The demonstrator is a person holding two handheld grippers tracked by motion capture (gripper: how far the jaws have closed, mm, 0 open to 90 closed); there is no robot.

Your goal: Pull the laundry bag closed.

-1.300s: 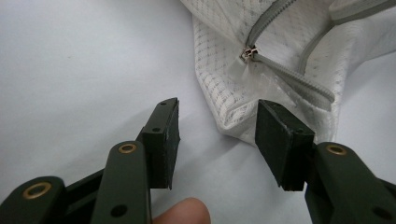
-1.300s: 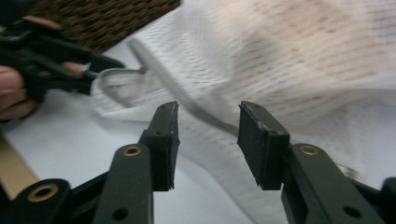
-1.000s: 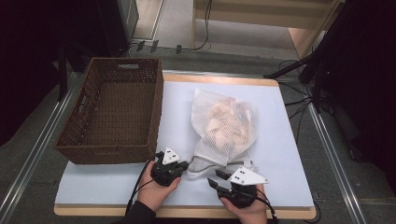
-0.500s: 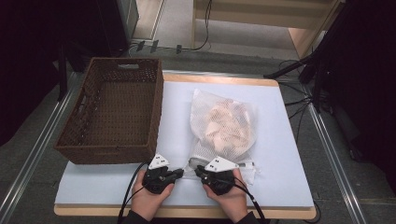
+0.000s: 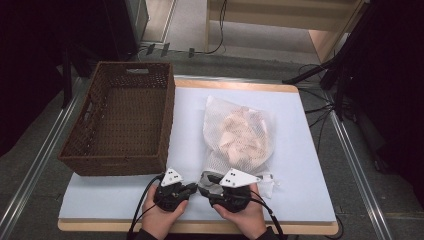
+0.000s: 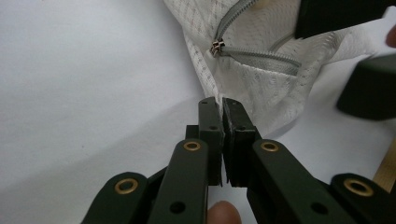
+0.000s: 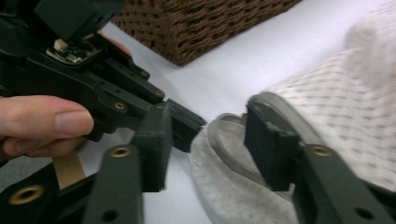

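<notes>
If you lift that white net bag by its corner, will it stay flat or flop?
The mesh bag would probably flop: its thin cloth already bunches where the left gripper pinches it. The lumpy filling likely sags downward. Probably light.

No text, label, brand, number or sign is showing clearly enough to be read in any of the views. Nothing readable is appearing on the mesh bag (image 5: 237, 137), on the woven basket (image 5: 120, 122) or on the surface (image 5: 300, 175).
</notes>
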